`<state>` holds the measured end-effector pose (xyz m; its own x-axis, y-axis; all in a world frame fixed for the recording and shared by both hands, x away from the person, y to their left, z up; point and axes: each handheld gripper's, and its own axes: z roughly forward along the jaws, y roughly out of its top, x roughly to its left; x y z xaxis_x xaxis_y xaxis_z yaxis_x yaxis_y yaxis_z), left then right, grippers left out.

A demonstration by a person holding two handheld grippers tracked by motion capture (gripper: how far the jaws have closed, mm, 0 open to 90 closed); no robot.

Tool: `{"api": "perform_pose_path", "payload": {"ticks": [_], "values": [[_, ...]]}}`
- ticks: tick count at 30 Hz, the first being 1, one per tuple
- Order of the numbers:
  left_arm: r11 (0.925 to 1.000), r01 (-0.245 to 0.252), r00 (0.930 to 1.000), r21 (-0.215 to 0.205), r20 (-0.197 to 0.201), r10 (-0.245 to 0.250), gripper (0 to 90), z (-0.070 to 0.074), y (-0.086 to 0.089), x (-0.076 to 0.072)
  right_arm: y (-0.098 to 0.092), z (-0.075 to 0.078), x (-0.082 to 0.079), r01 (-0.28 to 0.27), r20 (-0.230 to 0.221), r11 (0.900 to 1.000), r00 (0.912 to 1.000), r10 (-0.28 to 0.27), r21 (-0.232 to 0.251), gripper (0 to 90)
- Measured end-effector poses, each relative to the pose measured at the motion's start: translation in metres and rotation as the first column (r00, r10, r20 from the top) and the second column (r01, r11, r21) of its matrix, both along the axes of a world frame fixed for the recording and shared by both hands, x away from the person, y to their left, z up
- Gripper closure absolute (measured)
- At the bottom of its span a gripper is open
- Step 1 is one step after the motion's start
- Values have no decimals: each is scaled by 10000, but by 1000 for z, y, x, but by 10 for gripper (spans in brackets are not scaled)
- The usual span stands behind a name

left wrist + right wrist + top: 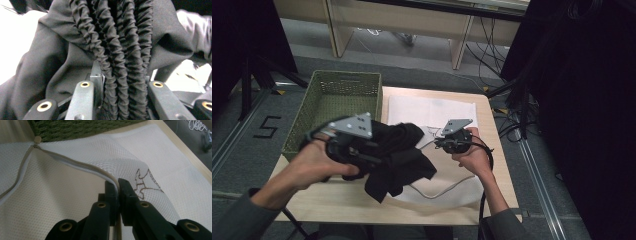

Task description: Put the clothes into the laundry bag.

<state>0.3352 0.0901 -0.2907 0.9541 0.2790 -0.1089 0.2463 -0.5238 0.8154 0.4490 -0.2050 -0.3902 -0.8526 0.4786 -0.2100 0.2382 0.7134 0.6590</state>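
A black garment (399,155) with a gathered elastic band hangs bunched above the table, its folds drooping over the white mesh laundry bag (432,112). My left gripper (362,150) is shut on it; in the left gripper view the ruched band (120,75) is squeezed between the jaws. My right gripper (439,142) is shut on the mesh bag's zipper edge (110,176), lifting that edge off the lower layer. The bag's beige zipper (22,170) runs away to the left, and a brown stitched figure (145,182) shows on the mesh beside the jaws.
A green woven basket (334,102) stands at the table's back left, touching the bag's side. The light wooden table (337,205) has bare wood along the front edge. A grey floor, desk legs and cables lie beyond; dark curtains flank both sides.
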Motion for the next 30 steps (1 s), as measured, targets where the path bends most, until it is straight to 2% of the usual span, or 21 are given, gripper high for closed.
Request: {"api": "perform_pose_path", "payload": {"ticks": [4,6,10,11,12,13,18,20,23,24,26,30], "values": [[9988,303,9975,375,-642,-278,691,-39,-28,11,-1,1,0,12,53,10000,10000,-12,16,869],[9943,525,9967,932,-671,-463,689,-57,-41,17,-1,1,-1,64,55,10000,10000,-64,54,869],[9932,369,9915,1102,-1284,-226,688,-89,-61,36,-1,1,-1,-8,45,10000,10000,8,77,869],[9932,369,9915,1102,-1284,-226,688,-89,-61,36,-1,1,-1,-8,45,10000,10000,8,77,869],[9884,289,9907,1492,-1359,-84,688,-102,-71,44,-1,1,-2,41,-8,10000,10000,-41,81,869],[9861,162,9893,1651,-1455,81,687,-110,-77,48,-2,1,-1,-52,76,10000,10000,52,37,869],[9777,-258,9877,2083,-1456,571,684,-124,-91,58,-3,2,-2,45,32,10000,10000,-45,89,869],[9701,-545,9892,2363,-1195,847,684,-127,-97,61,-5,3,-2,-2,136,10000,9999,1,62,873],[9693,-752,9883,2340,-1116,1037,683,-125,-100,62,-5,5,-5,189,46,9998,9998,-189,98,875],[9692,-773,9883,2338,-1103,1054,683,-124,-100,62,-5,6,-4,-24,210,10000,9998,22,82,876],[9677,-925,9873,2344,-1048,1198,682,-121,-101,63,-5,8,-4,-5,207,9999,9998,3,118,876],[9653,-1370,9785,2223,-1210,1667,679,-126,-105,72,-4,11,-6,35,280,9998,9996,-40,172,879]]}}
